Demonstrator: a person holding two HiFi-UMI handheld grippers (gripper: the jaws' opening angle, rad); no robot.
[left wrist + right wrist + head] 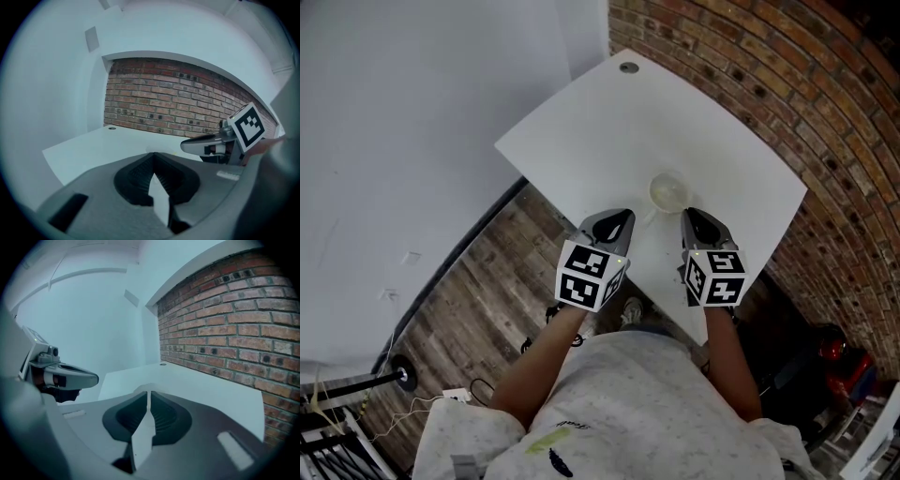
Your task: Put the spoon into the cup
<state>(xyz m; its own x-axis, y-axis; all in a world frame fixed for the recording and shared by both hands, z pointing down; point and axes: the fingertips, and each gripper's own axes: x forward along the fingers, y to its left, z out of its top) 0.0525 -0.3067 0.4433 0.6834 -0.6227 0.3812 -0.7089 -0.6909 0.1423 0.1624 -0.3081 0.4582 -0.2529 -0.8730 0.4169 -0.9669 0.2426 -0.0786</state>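
Cup [667,192] is noted on the tabletop [581,131], just ahead, between left gripper [617,223] and right gripper [698,223]. Both are closed and empty. Spoon cannot be discerned.

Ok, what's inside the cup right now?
In the head view the cup on the white table shows only a pale interior, no spoon sticking out. Its bottom is too small to make out, and in both gripper views the jaws cover it.
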